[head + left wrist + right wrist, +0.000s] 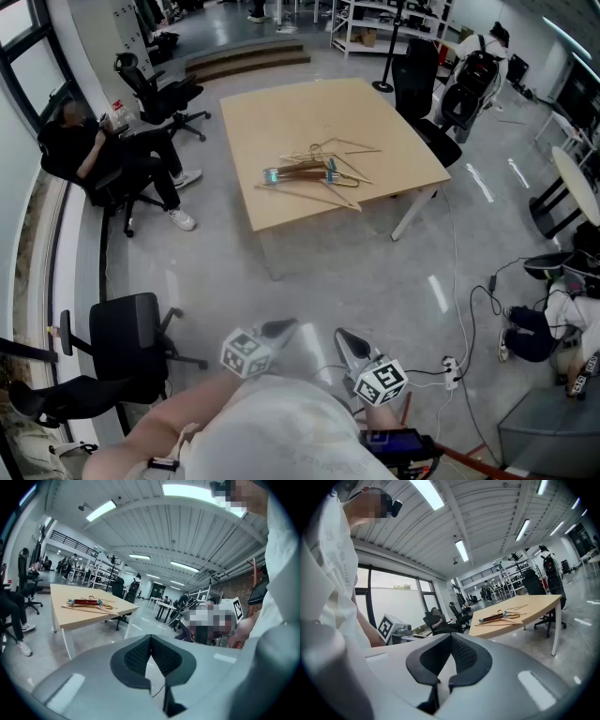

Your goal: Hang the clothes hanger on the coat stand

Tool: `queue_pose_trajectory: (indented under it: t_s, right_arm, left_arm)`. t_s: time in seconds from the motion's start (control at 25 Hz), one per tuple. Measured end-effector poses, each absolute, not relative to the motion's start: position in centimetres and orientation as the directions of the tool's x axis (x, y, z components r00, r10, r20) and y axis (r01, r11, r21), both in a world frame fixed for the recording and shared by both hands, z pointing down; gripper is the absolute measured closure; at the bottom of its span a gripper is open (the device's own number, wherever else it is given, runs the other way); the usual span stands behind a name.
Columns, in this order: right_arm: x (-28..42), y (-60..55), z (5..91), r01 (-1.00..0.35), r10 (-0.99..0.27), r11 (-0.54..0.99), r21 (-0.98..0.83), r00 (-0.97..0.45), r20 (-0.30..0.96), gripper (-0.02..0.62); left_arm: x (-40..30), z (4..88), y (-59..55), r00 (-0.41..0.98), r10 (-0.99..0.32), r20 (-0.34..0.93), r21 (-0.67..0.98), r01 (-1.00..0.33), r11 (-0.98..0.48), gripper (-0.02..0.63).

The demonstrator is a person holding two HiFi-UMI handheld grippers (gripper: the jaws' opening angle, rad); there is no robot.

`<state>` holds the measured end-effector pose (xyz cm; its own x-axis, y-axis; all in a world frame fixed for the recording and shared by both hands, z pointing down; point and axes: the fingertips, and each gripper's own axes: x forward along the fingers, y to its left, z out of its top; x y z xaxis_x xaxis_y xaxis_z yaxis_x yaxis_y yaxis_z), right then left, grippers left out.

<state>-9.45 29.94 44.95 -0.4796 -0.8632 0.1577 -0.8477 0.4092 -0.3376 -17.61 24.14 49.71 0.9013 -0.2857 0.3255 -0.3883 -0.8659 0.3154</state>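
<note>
A pile of clothes hangers (pixel 317 172), wooden and wire, some with blue clips, lies near the front edge of a light wooden table (pixel 281 112). The hangers (pixel 89 603) show far off in the left gripper view, and the same hangers (pixel 501 617) in the right gripper view. Both grippers are held close to my body, well short of the table. My left gripper (pixel 278 327) (pixel 151 639) is shut and holds nothing. The right gripper (pixel 349 339) (pixel 451 637) is shut and empty too. A thin black pole on a round base (pixel 383 82) stands behind the table; whether it is the coat stand I cannot tell.
A person sits in an office chair (pixel 94 155) at the left. A black chair (pixel 131 339) stands near my left side, another chair (pixel 422 94) by the table's right corner. Cables and a power strip (pixel 452 369) lie on the floor at the right.
</note>
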Motion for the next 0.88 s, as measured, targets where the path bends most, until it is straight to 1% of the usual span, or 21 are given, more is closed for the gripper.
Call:
queue_pose_trajectory:
  t_s: [0.28,0.88]
  right_arm:
    - [-11.8,27.6,44.5,-0.864,-0.892,0.362,-0.351,-0.431,0.14,0.581]
    - [-18.2,23.1,44.7,-0.874,-0.89,0.346,-0.339,-0.421,0.176,0.583]
  left_arm:
    - [-21.7,50.5,22.1,0.903,-0.286,0.321,0.339,-0.392,-0.855,0.604]
    - [-28.4,50.0,17.5,0.907,-0.308,0.286,0.357,-0.399,-0.845,0.604]
